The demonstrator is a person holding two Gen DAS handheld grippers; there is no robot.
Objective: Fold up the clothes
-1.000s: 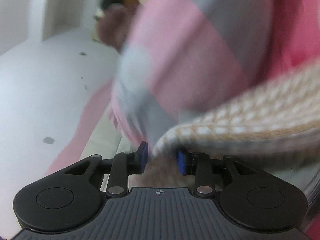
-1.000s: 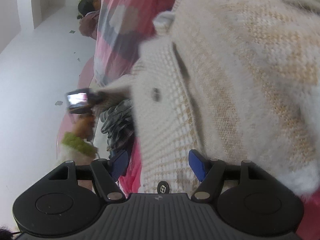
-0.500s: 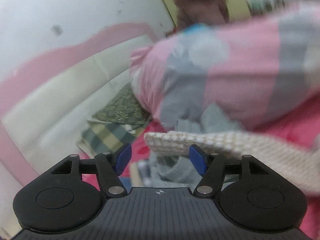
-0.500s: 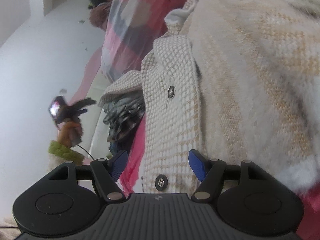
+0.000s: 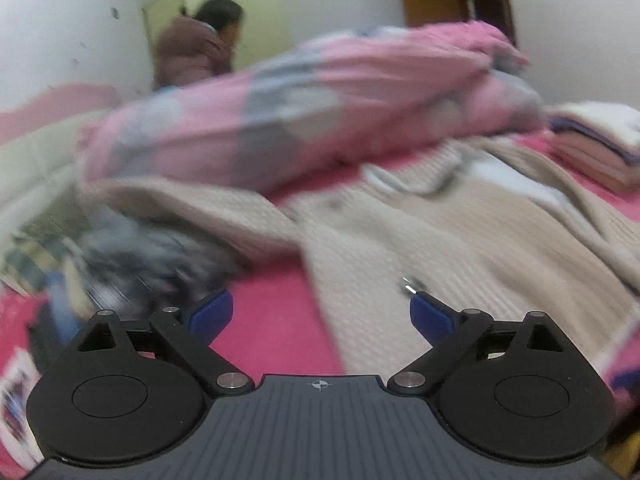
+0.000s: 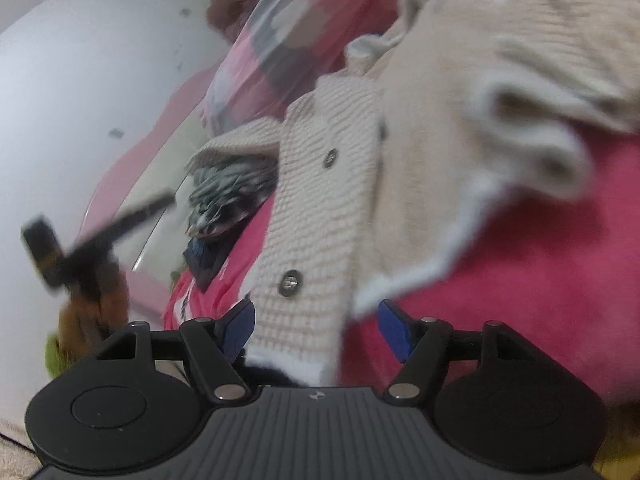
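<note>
fingers (image 5: 210, 314) of the left gripper (image 5: 320, 312) have just spread wide, empty above the cardigan (image 5: 440, 240).

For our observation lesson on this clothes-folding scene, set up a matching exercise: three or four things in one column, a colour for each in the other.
Things:
1. cardigan
2. bedsheet
3. quilt
4. gripper pads

Colours:
A. blue
B. pink and grey patches
C. cream
D. bright pink

Pairs: 1-C, 2-D, 3-B, 4-A
</note>
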